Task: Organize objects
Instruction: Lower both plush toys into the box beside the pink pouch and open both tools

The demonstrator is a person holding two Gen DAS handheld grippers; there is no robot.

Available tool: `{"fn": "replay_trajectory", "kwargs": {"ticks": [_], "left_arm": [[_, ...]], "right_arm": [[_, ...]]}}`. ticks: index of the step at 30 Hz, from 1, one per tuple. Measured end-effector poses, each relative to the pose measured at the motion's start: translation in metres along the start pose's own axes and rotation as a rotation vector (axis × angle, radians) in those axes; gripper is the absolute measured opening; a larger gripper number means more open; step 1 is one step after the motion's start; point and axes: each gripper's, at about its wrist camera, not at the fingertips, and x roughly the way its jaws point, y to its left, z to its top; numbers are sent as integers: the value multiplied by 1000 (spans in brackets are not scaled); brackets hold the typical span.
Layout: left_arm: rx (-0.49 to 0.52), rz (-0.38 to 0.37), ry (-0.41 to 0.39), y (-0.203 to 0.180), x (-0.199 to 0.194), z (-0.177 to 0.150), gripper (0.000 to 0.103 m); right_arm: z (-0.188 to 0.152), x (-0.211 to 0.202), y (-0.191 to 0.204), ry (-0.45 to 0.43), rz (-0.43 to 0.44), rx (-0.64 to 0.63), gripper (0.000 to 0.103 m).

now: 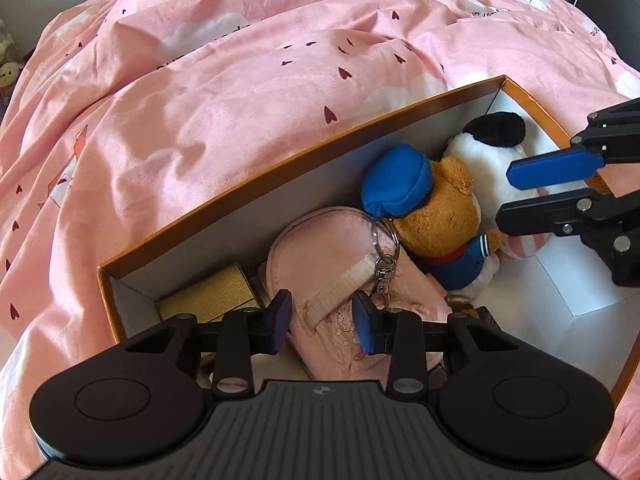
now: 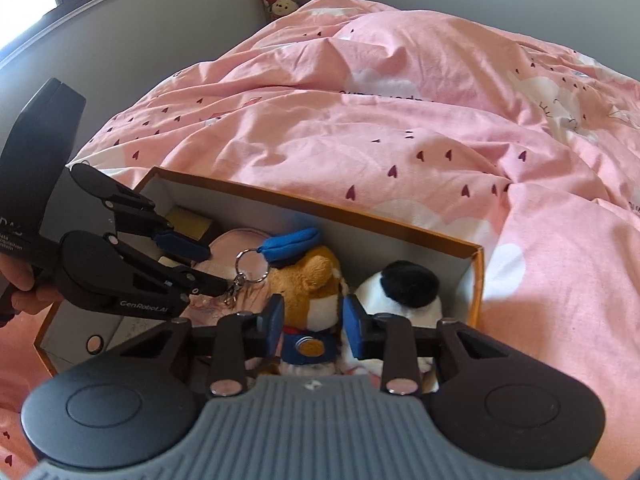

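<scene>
We hold a gripper in each hand, both tilted steeply downward and side by side. Our left gripper (image 1: 322, 322) has its blue-padded fingers (image 1: 280, 318) partway apart, neither wide nor closed; whether the pads press on anything we cannot tell. Seen from the right wrist view, this same left gripper (image 2: 208, 266) reaches in from the left edge, its two fingers one above the other, and our left hand (image 2: 18, 284) wraps its black handle at the frame's edge. Our right gripper (image 2: 310, 326) likewise has its fingers (image 2: 354, 326) at a narrow gap. From the left wrist view it enters from the right edge, jaws stacked and parted.
</scene>
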Motion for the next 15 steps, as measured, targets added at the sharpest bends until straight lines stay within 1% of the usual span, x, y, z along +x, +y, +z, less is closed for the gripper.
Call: {"fn": "replay_trajectory", "kwargs": {"ticks": [2,3,4,6,7,10,15], "left_arm": [[-5,0,-6,0,-1,-2,42],[-6,0,-8,0,-2,-2,42],[-8,-1,-10,0,-2,-2,43],[-8,-5,-19,0,-3,-2,43],[-13,-12,-26,1,-3,-3,42],[-37,-30,-43,5,-4,-3,43],[-53,-51,-70,7,-6,-4,42]], "right_arm": [[0,8,6,9,13,-9,26],[0,12,7,8,15,-10,25],[1,15,9,5,11,-11,24],[4,24,9,8,-20,-10,18],[5,29,7,16,-34,-1,18],[10,40,0,39,-24,48,17],[14,56,-4,75,-48,77,16]]}}
